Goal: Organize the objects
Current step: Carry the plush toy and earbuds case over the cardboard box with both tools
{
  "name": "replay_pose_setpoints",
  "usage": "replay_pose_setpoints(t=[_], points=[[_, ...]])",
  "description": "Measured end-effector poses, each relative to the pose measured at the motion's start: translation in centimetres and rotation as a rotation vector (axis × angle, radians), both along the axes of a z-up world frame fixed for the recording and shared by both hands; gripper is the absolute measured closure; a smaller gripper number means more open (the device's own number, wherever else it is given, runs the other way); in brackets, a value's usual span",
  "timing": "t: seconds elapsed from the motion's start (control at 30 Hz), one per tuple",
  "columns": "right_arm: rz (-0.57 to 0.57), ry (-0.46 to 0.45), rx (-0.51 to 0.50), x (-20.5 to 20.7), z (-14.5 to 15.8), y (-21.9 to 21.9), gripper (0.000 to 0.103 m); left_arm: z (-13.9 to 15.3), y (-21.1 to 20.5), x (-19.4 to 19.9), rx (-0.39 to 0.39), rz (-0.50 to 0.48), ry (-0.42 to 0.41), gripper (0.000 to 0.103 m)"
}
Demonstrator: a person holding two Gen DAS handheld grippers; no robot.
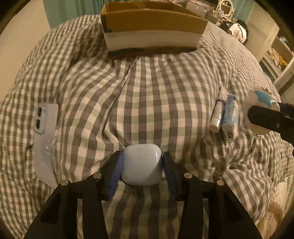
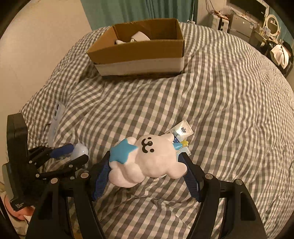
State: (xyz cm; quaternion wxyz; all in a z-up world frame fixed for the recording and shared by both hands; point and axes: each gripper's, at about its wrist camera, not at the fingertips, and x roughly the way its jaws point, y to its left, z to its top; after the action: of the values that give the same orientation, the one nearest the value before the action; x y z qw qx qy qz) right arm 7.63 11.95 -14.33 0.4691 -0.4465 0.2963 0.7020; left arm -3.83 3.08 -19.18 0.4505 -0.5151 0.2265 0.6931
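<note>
The jaws of the left gripper (image 1: pixel 141 165) are set on either side of a white earbud case (image 1: pixel 141 165), whose flanks are met by the blue pads (image 1: pixel 115 171); whether the case is actually pinched or merely bracketed cannot be told, as it is also seen lying on the bed (image 1: pixel 147 88). The jaws of the right gripper (image 2: pixel 147 165) are closed on a white cloud-shaped toy (image 2: pixel 154 160), which is marked with a smiling face and a blue star and is gripped at both ends between the blue pads (image 2: pixel 100 181). The toy is held above the checked bedcover, directly over a small white tube (image 1: pixel 217 114) and a pale blue packet (image 1: pixel 229 117), which are laid side by side and touching on the cover. A white phone (image 1: pixel 46 136) is laid camera side up on the bedcover, well off to the left of the earbud case. At the far side of the bed a cardboard box (image 2: pixel 139 51) is stood open, with a white band across its lower front; white items (image 2: pixel 136 38) are seen inside it, though they cannot be identified. Beyond the bed, teal curtains (image 2: pixel 128 11) and cluttered furniture (image 2: pixel 253 23) are made out along the walls.
</note>
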Motion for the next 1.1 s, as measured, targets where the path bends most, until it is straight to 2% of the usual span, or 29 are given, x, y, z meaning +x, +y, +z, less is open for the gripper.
replay_pose_setpoints(t=[0.1, 0.2, 0.23, 0.27, 0.3, 0.33, 0.43, 0.73, 1.1], points=[[-0.002, 0.003, -0.006, 0.0, -0.3, 0.2, 0.032, -0.2, -0.1, -0.2, 0.007, -0.002, -0.005, 0.056], [0.004, 0.000, -0.005, -0.2, -0.2, -0.1, 0.032, -1.4, 0.1, 0.5, -0.055, -0.061, 0.017, 0.056], [0.008, -0.003, -0.003, -0.3, -0.1, -0.3, 0.032, -1.5, -0.2, 0.5, -0.050, -0.056, 0.013, 0.056], [0.013, -0.005, 0.000, -0.5, 0.0, -0.5, 0.032, -1.4, -0.5, 0.4, -0.035, -0.039, -0.003, 0.059], [0.017, -0.006, 0.005, -0.7, 0.3, -0.8, 0.032, -1.2, -0.8, 0.2, -0.021, -0.021, -0.024, 0.070], [0.023, -0.008, 0.011, -0.8, 0.5, -1.0, 0.032, -0.9, -1.1, 0.1, -0.012, -0.013, -0.040, 0.074], [0.039, -0.022, 0.034, -1.2, 1.5, -1.8, 0.032, 0.3, -1.9, 0.4, 0.014, -0.024, -0.015, 0.078], [0.051, -0.033, 0.108, -2.1, 5.1, -4.4, 0.032, 7.2, -4.5, 0.8, 0.145, -0.031, 0.051, 0.078], [0.083, -0.021, 0.204, -3.6, 10.5, -7.2, 0.032, 15.1, -4.5, 0.5, 0.232, -0.039, 0.155, 0.078]])
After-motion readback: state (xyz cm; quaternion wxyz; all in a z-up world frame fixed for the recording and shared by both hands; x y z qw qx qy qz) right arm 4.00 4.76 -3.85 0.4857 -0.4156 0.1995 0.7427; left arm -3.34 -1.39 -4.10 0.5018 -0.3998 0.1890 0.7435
